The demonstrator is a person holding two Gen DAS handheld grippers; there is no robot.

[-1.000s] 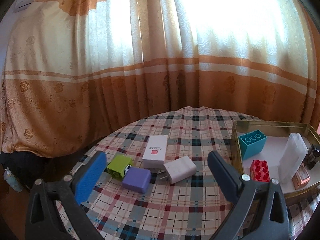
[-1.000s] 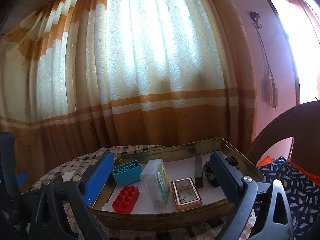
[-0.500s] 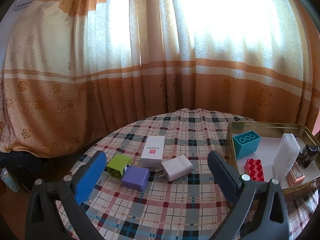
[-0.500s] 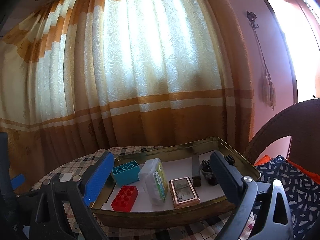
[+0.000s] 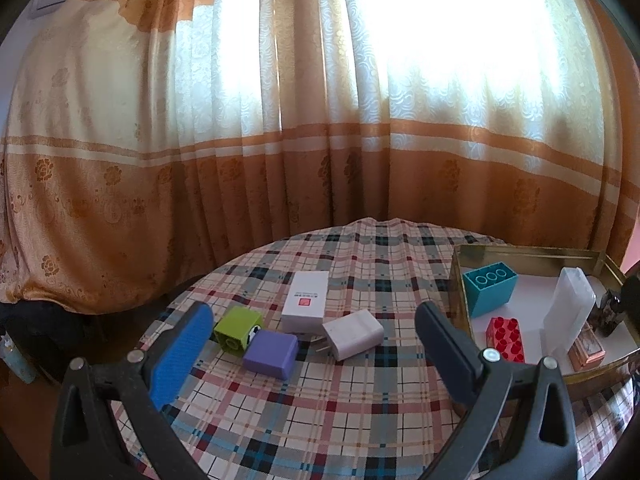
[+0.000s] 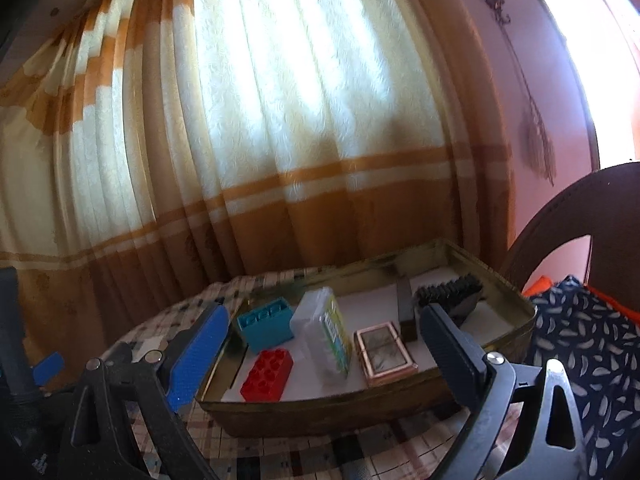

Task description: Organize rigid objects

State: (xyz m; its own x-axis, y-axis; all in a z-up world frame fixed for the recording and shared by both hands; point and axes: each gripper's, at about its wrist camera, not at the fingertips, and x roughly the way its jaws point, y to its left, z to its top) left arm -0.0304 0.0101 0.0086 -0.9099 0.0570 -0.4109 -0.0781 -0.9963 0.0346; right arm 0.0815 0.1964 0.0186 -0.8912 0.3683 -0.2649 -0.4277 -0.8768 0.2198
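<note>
4 items loose on plaid tablecloth (image 5: 360,400): green cube (image 5: 236,326), purple cube (image 5: 271,354), white box (image 5: 306,300), white charger (image 5: 354,334); gold tray (image 6: 320,410) beside; orange curtain (image 5: 240,180) behind; left gripper (image 5: 312,350), right gripper (image 6: 324,350) both wide, empty.

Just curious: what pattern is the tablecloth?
Plaid tablecloth: cream, pink, red and blue; clearest from the left wrist.

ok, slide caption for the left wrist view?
Open left tool over four small blocks on the checked table, gold tray at right.

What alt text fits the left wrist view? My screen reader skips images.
The open left gripper hovers over a plaid tablecloth holding a white charger, purple cube, green cube and white box; a gold tray of toy bricks sits right.
</note>
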